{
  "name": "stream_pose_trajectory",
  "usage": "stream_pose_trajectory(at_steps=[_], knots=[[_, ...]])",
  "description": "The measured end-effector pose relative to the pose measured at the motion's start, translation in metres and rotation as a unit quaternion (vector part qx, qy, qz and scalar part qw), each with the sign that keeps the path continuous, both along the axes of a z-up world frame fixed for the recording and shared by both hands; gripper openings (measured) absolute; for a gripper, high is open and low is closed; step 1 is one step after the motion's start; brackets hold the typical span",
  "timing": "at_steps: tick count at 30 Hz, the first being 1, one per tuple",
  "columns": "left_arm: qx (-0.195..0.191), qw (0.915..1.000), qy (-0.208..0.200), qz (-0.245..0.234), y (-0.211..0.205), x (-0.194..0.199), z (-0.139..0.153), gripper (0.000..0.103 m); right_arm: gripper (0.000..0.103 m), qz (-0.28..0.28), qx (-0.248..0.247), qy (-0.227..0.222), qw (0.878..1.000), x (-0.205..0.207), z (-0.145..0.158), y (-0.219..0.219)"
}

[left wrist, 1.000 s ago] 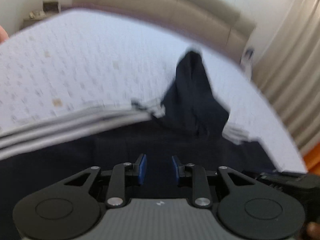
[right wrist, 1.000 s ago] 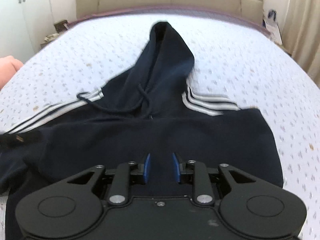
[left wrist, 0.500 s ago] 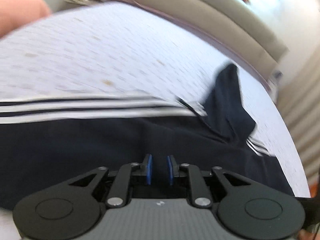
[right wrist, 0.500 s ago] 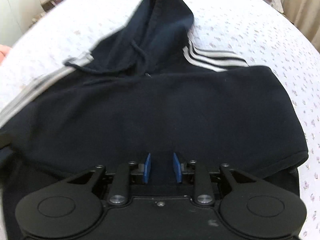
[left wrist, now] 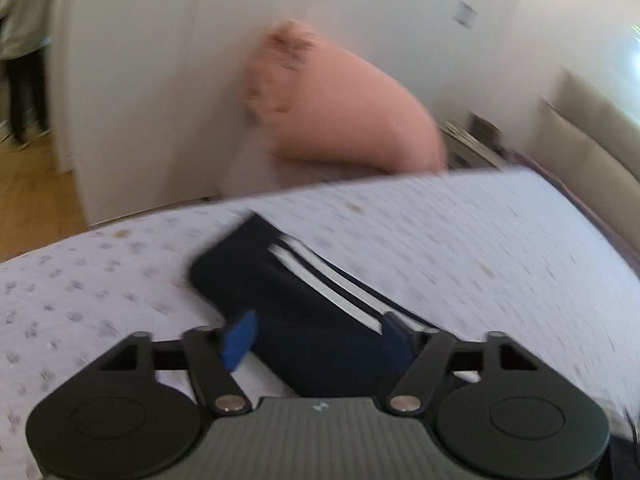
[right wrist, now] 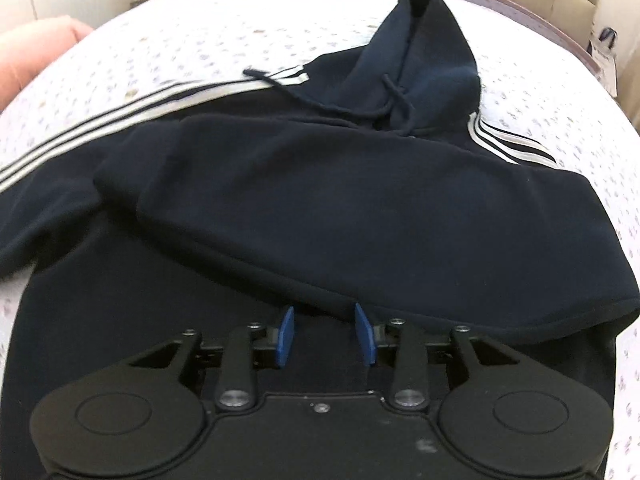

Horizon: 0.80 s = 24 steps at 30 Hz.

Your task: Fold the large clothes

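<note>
My left gripper (left wrist: 320, 334) has just opened wide over the hoodie's (right wrist: 320, 208) striped sleeve (left wrist: 304, 280) on the bed (left wrist: 480, 240); right gripper (right wrist: 326, 334), also just opened, hovers empty; a shallow pinch could drag the folded side loose.

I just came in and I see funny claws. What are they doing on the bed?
A person with a gripper in each hand is folding a dark navy hoodie on the bed. The right gripper, jaws just opening, hovers over the folded-over body. The left gripper, jaws just opened wide, is at the striped sleeve, not pinching it.
</note>
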State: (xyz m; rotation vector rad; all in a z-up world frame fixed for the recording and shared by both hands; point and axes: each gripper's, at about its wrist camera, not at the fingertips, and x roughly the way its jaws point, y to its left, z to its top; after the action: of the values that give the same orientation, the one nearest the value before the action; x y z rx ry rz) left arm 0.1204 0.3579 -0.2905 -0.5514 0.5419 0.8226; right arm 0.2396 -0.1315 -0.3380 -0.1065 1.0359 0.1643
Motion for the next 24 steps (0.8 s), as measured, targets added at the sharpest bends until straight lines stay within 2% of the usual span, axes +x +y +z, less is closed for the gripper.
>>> stream_pose_trajectory(at_steps=[2, 7, 8, 9, 11, 13, 15, 17, 20, 24], knots=[[-0.020, 0.9992, -0.007, 0.033, 0.025, 0.002, -0.011, 0.076, 0.049, 0.003, -0.004, 0.004, 1.000, 0.002, -0.001, 0.003], [-0.096, 0.9939, -0.010, 0.053, 0.078, 0.004, -0.050, 0.076, 0.057, 0.001, -0.014, 0.009, 1.000, 0.009, -0.003, 0.010], [-0.114, 0.9917, -0.018, 0.056, 0.080, 0.006, -0.059, 0.076, 0.060, 0.002, -0.016, 0.009, 1.000, 0.008, -0.003, 0.012], [-0.115, 0.9910, -0.036, 0.057, 0.083, 0.005, -0.063, 0.077, 0.060, 0.004, -0.019, 0.009, 1.000, 0.008, -0.004, 0.014], [-0.106, 0.9924, -0.040, 0.048, 0.085, 0.010, -0.066, 0.078, 0.060, 0.006, -0.027, 0.007, 1.000, 0.007, -0.005, 0.017], [-0.091, 0.9945, -0.028, 0.044, 0.085, 0.018, -0.069, 0.067, 0.060, 0.009, -0.029, 0.006, 1.000, 0.007, -0.005, 0.017], [-0.078, 0.9960, -0.006, 0.042, 0.086, 0.026, -0.069, 0.031, 0.060, 0.009, -0.025, 0.007, 1.000, 0.007, -0.005, 0.015], [-0.068, 0.9971, -0.007, 0.034, 0.083, 0.029, -0.067, 0.018, 0.060, 0.010, -0.018, 0.008, 1.000, 0.006, -0.004, 0.011], [-0.036, 0.9992, -0.015, 0.013, 0.064, 0.032, -0.051, 0.013, 0.058, 0.012, -0.003, 0.006, 1.000, 0.003, 0.000, 0.004], [0.017, 0.9970, -0.033, -0.067, 0.011, 0.048, -0.016, 0.012, 0.057, 0.021, 0.018, -0.014, 1.000, -0.007, 0.009, -0.002]])
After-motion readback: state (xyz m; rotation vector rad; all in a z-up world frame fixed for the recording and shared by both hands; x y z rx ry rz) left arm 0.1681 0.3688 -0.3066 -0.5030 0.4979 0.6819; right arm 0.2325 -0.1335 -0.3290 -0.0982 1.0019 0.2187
